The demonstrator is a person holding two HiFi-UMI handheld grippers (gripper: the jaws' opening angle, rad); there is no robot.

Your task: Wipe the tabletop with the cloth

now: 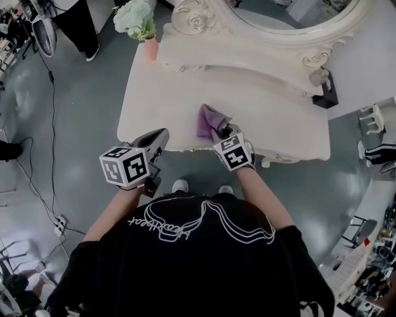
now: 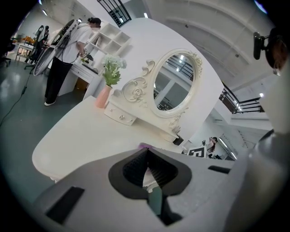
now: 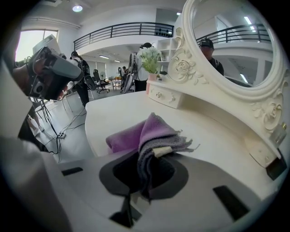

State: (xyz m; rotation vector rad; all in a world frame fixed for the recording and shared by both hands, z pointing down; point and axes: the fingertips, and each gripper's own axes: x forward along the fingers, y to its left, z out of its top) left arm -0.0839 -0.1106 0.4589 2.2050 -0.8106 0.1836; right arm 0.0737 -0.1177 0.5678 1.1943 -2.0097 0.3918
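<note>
The right gripper view shows the right gripper (image 3: pixel 146 174) clenched on the cloth (image 3: pixel 140 131). A grey and purple fold is pinched between its jaws, and the rest is bunched on the tabletop (image 3: pixel 213 136) just ahead of them. In the head view the cloth is placed near the front edge of the white table, about midway along it, with the oval mirror (image 1: pixel 291 18) at the back and a pink vase of flowers (image 1: pixel 150 46) at the far left corner. The left gripper (image 1: pixel 159 137) is held off the table, just outside its front edge and to the left of the cloth. In its own view its jaws are pressed together with nothing between them, so it is judged to take no part in the work at present. The step in hand is taken to be the wiping itself, with the cloth set down and gripped at the near edge. Which parts of the surface have been covered cannot be told. The next move would call for the cloth to be pressed down and swept across the open surface, away from the edge or along it. As the cloth is bunched rather than spread, only a narrow strip may be touched on each pass, so overlapping strokes would probably be needed. Room should be left around the vase and the mirror base.
</note>
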